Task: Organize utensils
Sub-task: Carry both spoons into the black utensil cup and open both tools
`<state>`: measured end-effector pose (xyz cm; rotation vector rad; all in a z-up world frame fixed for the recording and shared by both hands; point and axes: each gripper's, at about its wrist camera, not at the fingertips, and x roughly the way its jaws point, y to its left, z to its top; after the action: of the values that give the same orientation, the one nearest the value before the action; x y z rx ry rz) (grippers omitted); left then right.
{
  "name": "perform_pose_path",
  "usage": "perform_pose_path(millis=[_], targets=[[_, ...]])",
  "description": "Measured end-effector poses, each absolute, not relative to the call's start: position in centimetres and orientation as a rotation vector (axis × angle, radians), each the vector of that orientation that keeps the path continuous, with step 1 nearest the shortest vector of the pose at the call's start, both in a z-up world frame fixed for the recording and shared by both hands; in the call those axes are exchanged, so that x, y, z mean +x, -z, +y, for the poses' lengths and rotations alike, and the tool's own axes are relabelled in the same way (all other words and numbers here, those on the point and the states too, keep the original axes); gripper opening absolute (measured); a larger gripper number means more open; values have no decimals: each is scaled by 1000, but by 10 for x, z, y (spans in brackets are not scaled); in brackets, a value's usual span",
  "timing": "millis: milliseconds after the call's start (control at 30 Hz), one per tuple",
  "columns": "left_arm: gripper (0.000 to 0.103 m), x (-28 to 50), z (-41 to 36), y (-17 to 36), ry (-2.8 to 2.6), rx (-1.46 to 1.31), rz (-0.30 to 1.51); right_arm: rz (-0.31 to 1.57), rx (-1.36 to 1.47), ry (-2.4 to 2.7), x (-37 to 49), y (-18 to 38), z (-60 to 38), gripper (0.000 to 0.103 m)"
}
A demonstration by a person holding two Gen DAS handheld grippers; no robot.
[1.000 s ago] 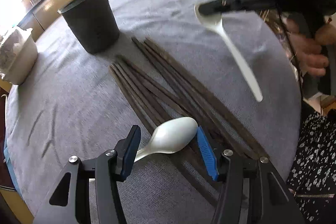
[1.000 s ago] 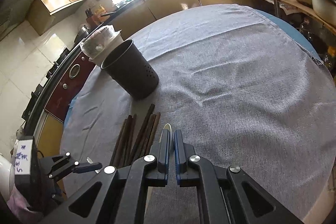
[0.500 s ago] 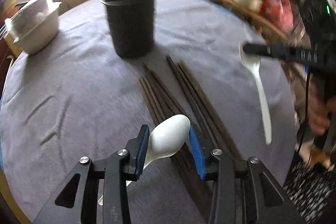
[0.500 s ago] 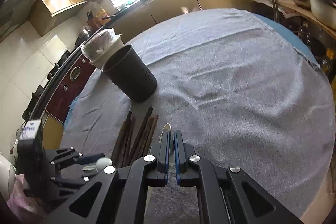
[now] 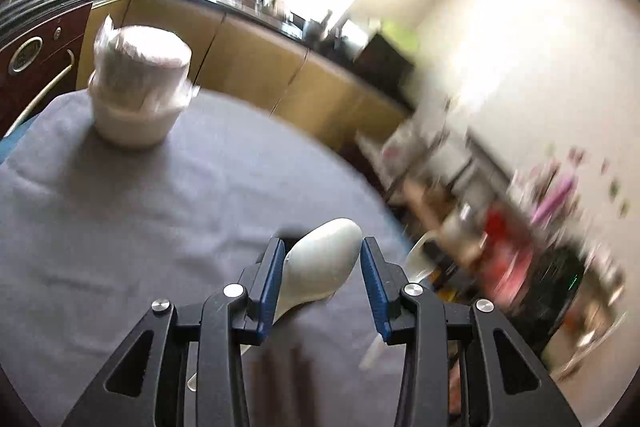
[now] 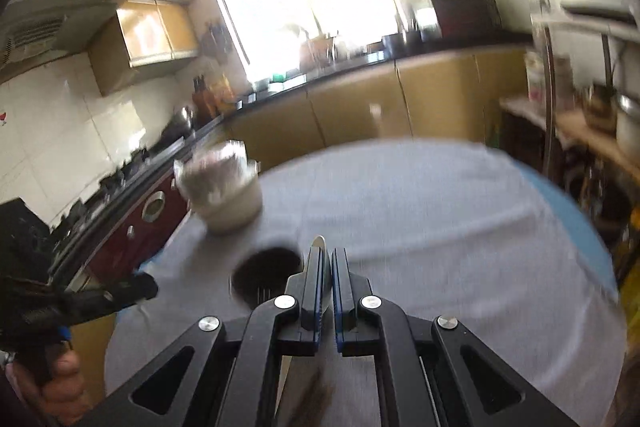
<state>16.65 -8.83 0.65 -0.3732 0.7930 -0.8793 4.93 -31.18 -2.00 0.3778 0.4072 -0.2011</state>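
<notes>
Between the blue pads of the left gripper [image 5: 322,277] sits a white spoon [image 5: 320,273], bowl forward, pinched at its sides and lifted above the grey tablecloth [image 5: 120,227]. At its two o'clock, a second white spoon [image 6: 319,247] is clamped edge-on in the pressed-together right gripper [image 6: 326,277]. The dark utensil holder [image 6: 266,277] stands at that gripper's nine o'clock, a wrapped white tub [image 6: 220,187] beyond.

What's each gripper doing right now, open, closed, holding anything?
Left gripper: closed on a white spoon, bowl between the fingers.
Right gripper: closed on a thin white spoon, edge-on between the fingers.
</notes>
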Motion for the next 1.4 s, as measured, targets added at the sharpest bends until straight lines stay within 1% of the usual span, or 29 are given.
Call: perform_pose_path(millis=[100, 233, 367, 567, 767, 967, 1067, 1133, 1167, 1200, 1233, 1400], targets=[[41, 188, -103, -20, 898, -490, 741, 320, 353, 238, 69, 1, -318, 5], [41, 216, -117, -16, 939, -664, 726, 244, 315, 275, 96, -12, -318, 5], [41, 231, -125, 2, 965, -789, 717, 218, 226, 294, 116, -8, -307, 5], [41, 241, -131, 47, 995, -904, 749, 243, 177, 261, 133, 20, -290, 5], [41, 235, -131, 63, 981, -875, 743, 287, 122, 203, 130, 40, -276, 5], [41, 227, -124, 72, 926, -762, 791, 367, 195, 159, 118, 52, -282, 6], [41, 214, -110, 66, 906, -711, 775, 389, 247, 161, 101, 49, -289, 11], [44, 202, -101, 57, 891, -654, 761, 368, 307, 162, 80, 45, -296, 25], [45, 195, -96, 53, 888, -633, 760, 358, 331, 167, 72, 42, -299, 28], [45, 190, -92, 50, 884, -616, 758, 349, 353, 170, 63, 39, -301, 34], [45, 179, -85, 46, 879, -591, 751, 341, 375, 175, 53, 37, -303, 36], [46, 132, -52, 36, 833, -512, 720, 318, 436, 224, -3, 32, -305, 36]])
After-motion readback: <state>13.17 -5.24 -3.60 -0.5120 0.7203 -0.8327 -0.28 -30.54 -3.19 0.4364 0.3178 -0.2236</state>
